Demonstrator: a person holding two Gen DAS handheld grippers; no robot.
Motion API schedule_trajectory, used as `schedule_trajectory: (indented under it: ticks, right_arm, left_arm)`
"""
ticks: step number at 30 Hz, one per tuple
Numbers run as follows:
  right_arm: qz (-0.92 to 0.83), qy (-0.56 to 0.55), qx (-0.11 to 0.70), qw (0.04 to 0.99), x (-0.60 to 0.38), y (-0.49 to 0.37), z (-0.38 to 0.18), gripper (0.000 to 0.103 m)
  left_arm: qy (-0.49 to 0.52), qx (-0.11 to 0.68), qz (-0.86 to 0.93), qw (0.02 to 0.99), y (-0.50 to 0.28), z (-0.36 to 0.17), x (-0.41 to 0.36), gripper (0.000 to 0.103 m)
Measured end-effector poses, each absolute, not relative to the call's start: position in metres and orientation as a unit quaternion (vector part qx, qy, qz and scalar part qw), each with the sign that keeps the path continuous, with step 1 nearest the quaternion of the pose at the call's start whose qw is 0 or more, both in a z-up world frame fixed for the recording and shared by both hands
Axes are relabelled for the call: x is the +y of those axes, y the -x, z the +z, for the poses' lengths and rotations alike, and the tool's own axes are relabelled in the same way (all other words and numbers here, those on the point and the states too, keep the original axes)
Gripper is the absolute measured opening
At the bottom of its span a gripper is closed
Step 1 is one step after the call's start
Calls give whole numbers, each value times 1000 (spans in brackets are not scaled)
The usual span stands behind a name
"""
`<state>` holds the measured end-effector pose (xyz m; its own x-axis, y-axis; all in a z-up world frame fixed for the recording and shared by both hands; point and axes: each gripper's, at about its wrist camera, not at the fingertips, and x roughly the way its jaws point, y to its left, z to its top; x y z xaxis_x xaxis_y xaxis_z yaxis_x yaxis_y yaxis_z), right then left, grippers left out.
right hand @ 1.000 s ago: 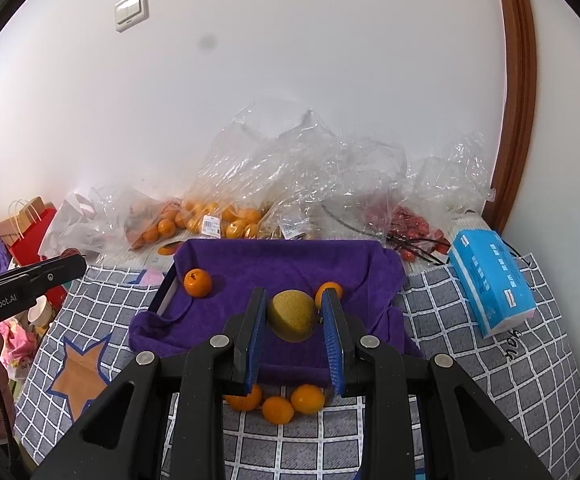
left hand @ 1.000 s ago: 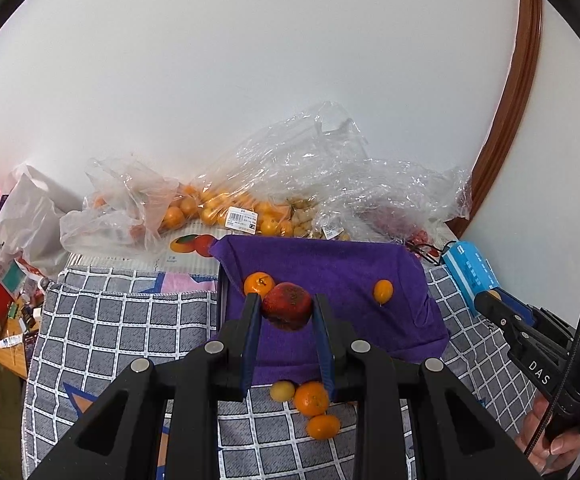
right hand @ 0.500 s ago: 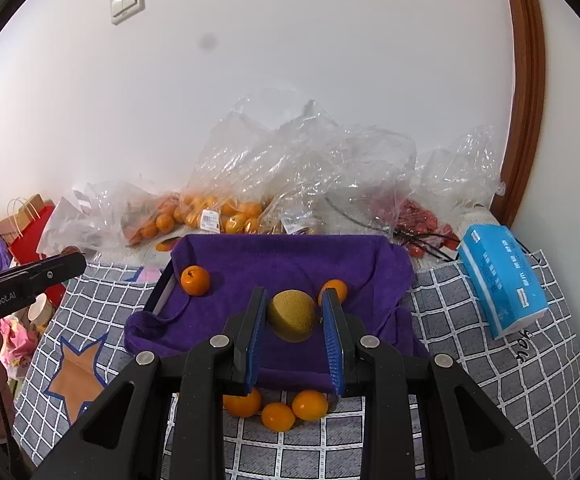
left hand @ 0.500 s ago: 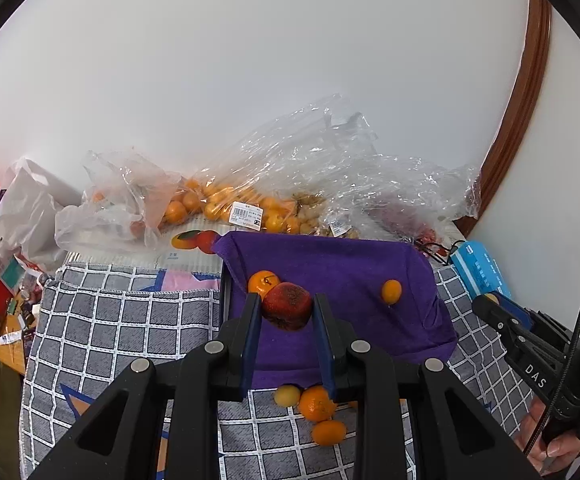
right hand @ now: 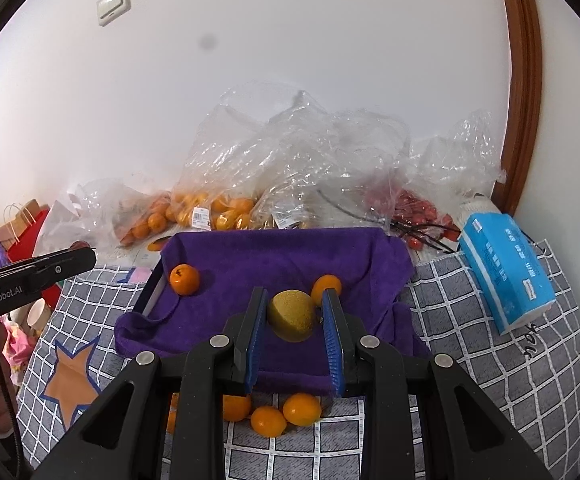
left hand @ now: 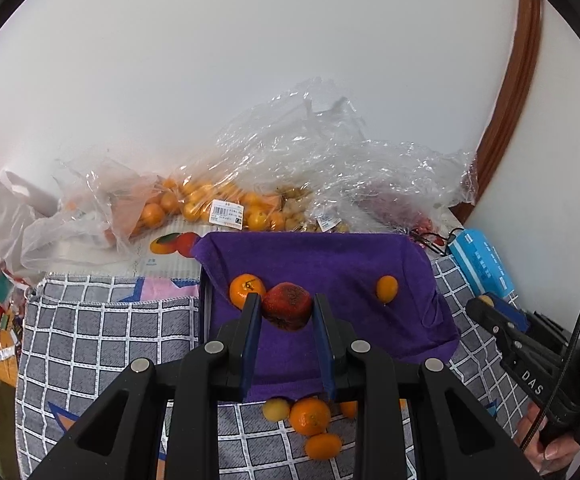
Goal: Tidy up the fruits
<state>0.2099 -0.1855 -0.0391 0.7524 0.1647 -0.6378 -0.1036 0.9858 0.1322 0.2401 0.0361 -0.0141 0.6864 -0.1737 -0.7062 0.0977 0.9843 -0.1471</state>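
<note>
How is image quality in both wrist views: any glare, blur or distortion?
Left wrist view: sharp, even light; fisheye bends the door frame; plastic bags glint. Right wrist view: equally sharp, a dark smudge shows against the wall; black corners in both.

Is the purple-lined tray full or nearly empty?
Nearly empty. The purple cloth shows only two small oranges, one at its left and one at its right; the rest lies bare.

Right gripper [right hand: 293,314] clamps yellow-green fruit [right hand: 292,315] above purple cloth [right hand: 290,256]
</note>
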Motion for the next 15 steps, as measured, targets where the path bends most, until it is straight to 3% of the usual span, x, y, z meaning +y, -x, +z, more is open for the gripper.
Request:
schedule_trajectory:
  ticks: [15]
  right_arm:
    - [79,-39,380,921,-188,-244,-73,27]
  left_arm:
    - [61,423,-57,902,-272,-52,44,25]
